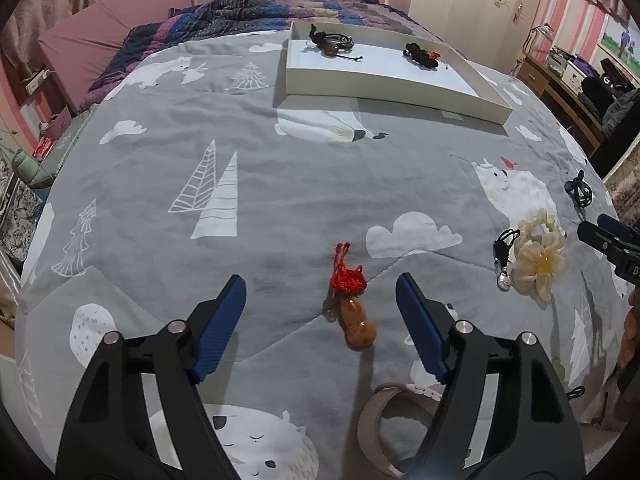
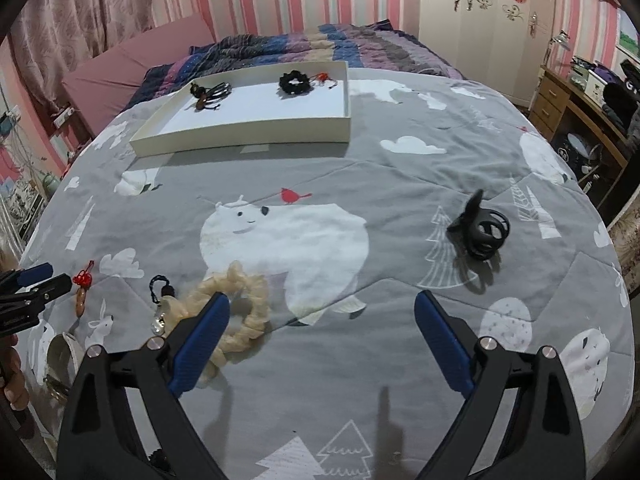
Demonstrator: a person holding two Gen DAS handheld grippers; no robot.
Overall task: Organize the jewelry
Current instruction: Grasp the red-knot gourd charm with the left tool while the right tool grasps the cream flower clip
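My left gripper (image 1: 320, 292) is open and empty, its jaws on either side of an amber gourd pendant (image 1: 358, 326) with a red knotted cord (image 1: 347, 278) lying on the grey bedspread. My right gripper (image 2: 322, 308) is open and empty above the bedspread; its left finger overlaps a cream scrunchie (image 2: 236, 312). A white tray (image 1: 384, 80) at the far side holds a brown bead bracelet (image 1: 330, 44) and a black scrunchie (image 1: 420, 54). The cream scrunchie (image 1: 538, 256), a black-corded charm (image 1: 502, 260) and a black hair clip (image 2: 480, 232) lie loose on the bed.
A grey bangle (image 1: 384, 424) lies near my left gripper's right finger. Folded quilts (image 1: 248, 12) lie behind the tray. A wooden desk (image 2: 576, 108) stands at the right of the bed, a wardrobe (image 2: 480, 20) behind it.
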